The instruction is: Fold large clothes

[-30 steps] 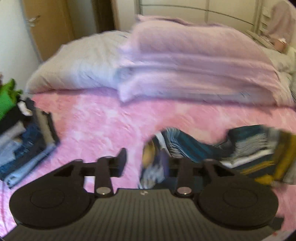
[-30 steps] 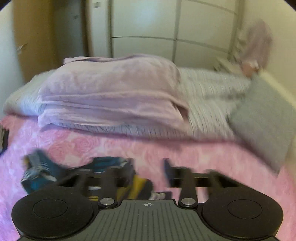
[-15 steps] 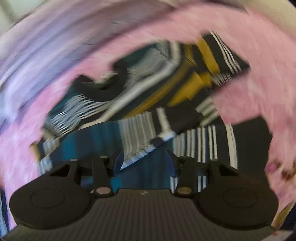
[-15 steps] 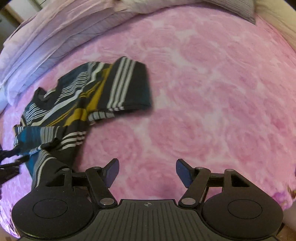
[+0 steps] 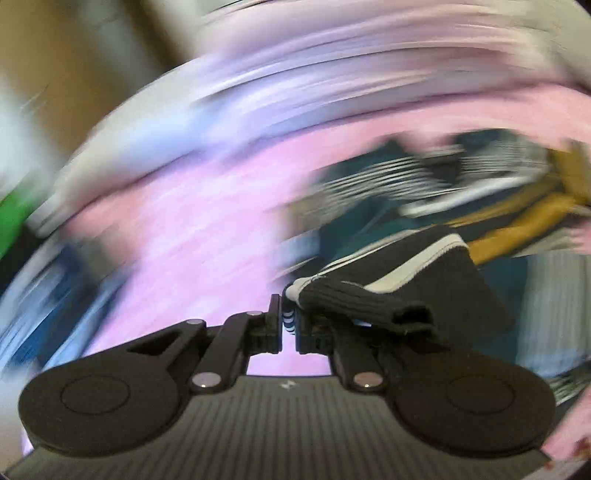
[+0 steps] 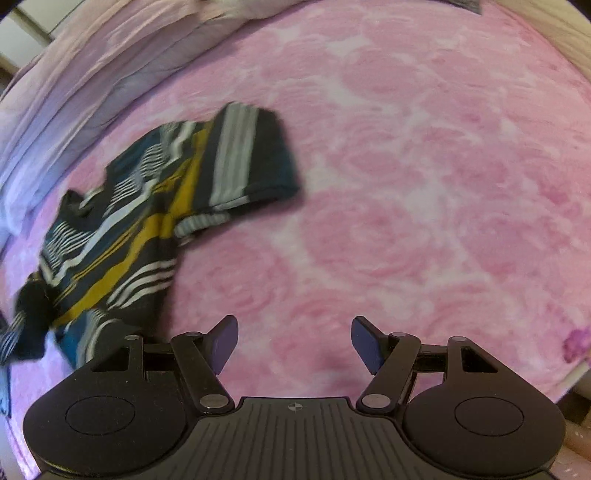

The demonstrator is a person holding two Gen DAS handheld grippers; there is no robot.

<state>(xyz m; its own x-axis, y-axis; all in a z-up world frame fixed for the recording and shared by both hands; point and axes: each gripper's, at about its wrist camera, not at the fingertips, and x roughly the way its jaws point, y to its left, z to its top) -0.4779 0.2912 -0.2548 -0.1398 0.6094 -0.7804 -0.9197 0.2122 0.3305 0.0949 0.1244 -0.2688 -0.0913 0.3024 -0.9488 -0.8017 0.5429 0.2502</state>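
A striped garment [image 6: 147, 206] in dark teal, white and mustard lies crumpled on the pink bedspread [image 6: 406, 192], at the left of the right wrist view. My left gripper [image 5: 289, 325] is shut on a black-and-white cuff edge of that striped garment [image 5: 406, 288]; the cloth drapes over its right finger, and the rest trails to the upper right, blurred. My right gripper [image 6: 293, 341] hangs open over bare pink bedspread, to the right of the garment, with nothing between its fingers.
Folded lilac bedding [image 6: 85, 74] runs along the far edge of the bed. The left wrist view is heavily smeared; blue and green cloth [image 5: 22, 236] shows at its left edge. A wooden bed edge [image 6: 554, 29] curves along the right.
The left gripper has closed on the garment's cuff edge and swung left with it. The right gripper tipped down over the bedspread, then held still, and the garment shifted slightly.
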